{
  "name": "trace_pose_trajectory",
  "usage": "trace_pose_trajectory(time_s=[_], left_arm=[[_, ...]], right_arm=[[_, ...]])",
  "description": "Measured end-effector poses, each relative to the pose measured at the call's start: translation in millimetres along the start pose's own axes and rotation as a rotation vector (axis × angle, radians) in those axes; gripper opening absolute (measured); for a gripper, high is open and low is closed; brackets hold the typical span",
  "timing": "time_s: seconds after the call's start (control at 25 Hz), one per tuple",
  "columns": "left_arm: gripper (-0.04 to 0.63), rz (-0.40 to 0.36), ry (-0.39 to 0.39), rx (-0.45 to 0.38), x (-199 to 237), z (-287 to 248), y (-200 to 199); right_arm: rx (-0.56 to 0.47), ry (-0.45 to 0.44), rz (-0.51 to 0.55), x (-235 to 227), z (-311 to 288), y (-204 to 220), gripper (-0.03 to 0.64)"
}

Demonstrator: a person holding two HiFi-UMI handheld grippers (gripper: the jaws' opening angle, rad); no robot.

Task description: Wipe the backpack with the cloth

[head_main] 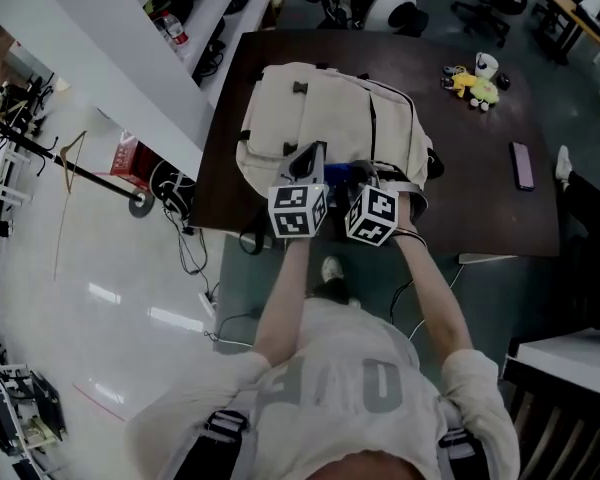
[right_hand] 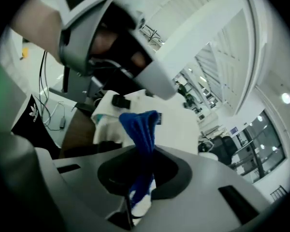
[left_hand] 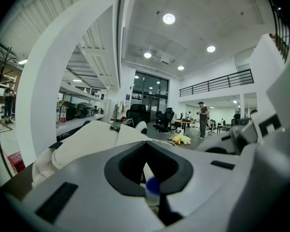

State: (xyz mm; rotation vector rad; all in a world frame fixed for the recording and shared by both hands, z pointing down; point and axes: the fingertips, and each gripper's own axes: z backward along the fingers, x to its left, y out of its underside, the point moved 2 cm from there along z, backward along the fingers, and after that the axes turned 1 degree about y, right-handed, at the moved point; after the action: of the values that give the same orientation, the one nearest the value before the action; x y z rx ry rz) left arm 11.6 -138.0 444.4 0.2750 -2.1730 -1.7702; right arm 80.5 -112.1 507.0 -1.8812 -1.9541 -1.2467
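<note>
A cream backpack (head_main: 325, 118) lies flat on the dark table (head_main: 480, 208), and both grippers sit at its near edge. My right gripper (head_main: 365, 180) is shut on a blue cloth (head_main: 342, 175). In the right gripper view the cloth (right_hand: 141, 129) stands up out of the shut right gripper (right_hand: 139, 178), with the backpack (right_hand: 183, 124) just beyond. My left gripper (head_main: 308, 160) hovers over the bag's near left part. In the left gripper view the left gripper (left_hand: 150, 178) looks shut with nothing held, and the backpack (left_hand: 87, 139) fills the lower left.
A dark phone (head_main: 521, 165), a yellow plush toy (head_main: 475, 85) and a white cup (head_main: 487, 65) lie on the table's right half. White shelving runs along the left. Cables trail on the floor below the table's near edge. A person (left_hand: 203, 120) stands far off.
</note>
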Motion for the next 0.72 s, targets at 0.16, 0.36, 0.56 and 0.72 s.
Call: trace_pose_trajectory(time_s=[0.16,0.36,0.56,0.72], left_arm=[[0.003,-0.005,0.037,-0.015,-7.0,-40.7,-14.0],[0.003,-0.005,0.063,0.021,-13.4,-88.0,-10.7],[0.003,-0.029,0.064,0.047,-9.0,-110.1,-7.4],[0.003,-0.041,0.07,0.051,-8.7,-116.8,-6.6]], right_arm=[[0.04,0.161,0.017,-101.0,0.3,21.8,0.039],[0.144,0.23,0.04,-198.8,-30.9,65.5,0.04],[0.204,0.141,-0.017,-232.0,-96.8,92.7,0.04],[0.228,0.02,0.037,-198.0,-144.2,95.6,0.039]])
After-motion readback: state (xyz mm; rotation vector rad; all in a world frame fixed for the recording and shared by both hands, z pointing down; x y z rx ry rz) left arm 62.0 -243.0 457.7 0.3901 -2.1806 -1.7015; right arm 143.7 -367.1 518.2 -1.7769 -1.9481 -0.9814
